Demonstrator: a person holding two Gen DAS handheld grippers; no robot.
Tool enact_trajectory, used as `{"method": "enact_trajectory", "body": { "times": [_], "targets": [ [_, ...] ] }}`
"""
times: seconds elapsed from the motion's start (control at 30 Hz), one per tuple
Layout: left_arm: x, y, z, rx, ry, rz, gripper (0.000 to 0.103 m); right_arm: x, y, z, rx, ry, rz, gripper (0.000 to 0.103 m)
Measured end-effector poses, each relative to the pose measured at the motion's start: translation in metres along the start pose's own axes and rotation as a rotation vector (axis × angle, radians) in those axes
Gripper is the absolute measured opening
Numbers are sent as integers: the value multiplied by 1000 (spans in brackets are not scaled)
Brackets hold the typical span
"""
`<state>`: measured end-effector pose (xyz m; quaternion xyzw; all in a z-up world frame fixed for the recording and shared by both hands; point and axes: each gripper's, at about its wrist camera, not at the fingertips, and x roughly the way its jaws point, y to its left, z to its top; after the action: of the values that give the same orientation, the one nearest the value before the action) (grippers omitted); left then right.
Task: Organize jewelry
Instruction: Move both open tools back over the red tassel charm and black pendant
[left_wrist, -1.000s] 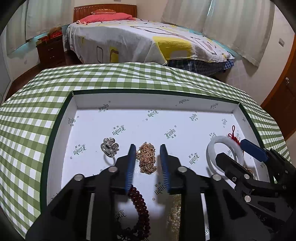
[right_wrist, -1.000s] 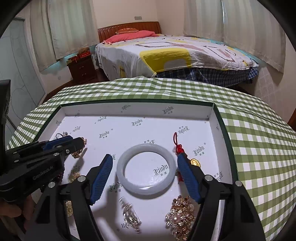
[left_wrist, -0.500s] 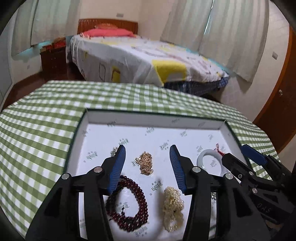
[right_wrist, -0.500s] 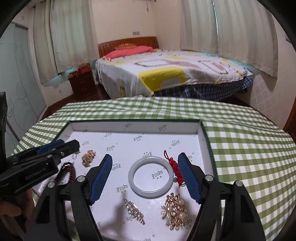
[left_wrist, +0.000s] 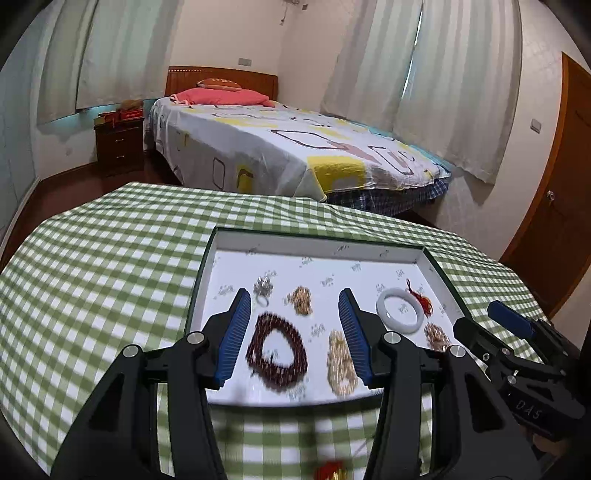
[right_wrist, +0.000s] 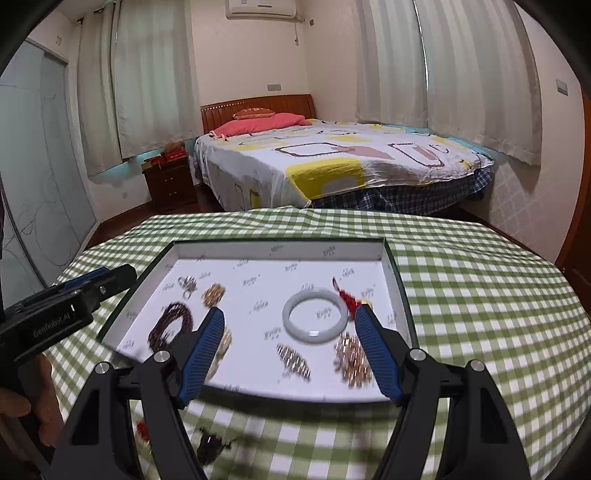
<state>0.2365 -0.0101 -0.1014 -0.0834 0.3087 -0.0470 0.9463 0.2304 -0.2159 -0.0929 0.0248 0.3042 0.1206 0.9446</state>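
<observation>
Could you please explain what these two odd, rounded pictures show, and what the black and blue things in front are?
Each picture comes from a wide-angle camera mounted on a hand-held claw, looking forward along its two blue-padded fingers. One view shows the left claw, the other the right claw; a person holds one in each hand. Both are open and hold nothing. Below them, on a green checked tablecloth, sits a white tray of jewelry: a pale bangle, dark red beads, a pearl strand, gold pieces. A bed stands behind.

"DAS" on right tool (left_wrist: 509, 325).
</observation>
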Motion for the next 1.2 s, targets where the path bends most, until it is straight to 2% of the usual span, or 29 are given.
{"method": "enact_trajectory", "body": {
  "times": [0.43,0.67,0.93,1.07,1.1,1.2],
  "targets": [
    [-34,-3,-65,0,68,20,48,-40,-5,-57,16,48,-24,71],
    [-34,-17,-99,22,121,30,48,-51,-16,-83,48,74,-27,71],
    [-21,-29,-109,37,171,45,48,-59,-25,-96,81,69,-8,71],
    [-14,-31,-110,37,204,43,45,-59,-29,-99,101,71,0,71],
    [-12,-31,-111,38,216,42,41,-58,-30,-100,105,72,3,71],
    [-9,-33,-111,45,228,43,40,-57,-30,-101,110,74,9,71]
  ]
}}
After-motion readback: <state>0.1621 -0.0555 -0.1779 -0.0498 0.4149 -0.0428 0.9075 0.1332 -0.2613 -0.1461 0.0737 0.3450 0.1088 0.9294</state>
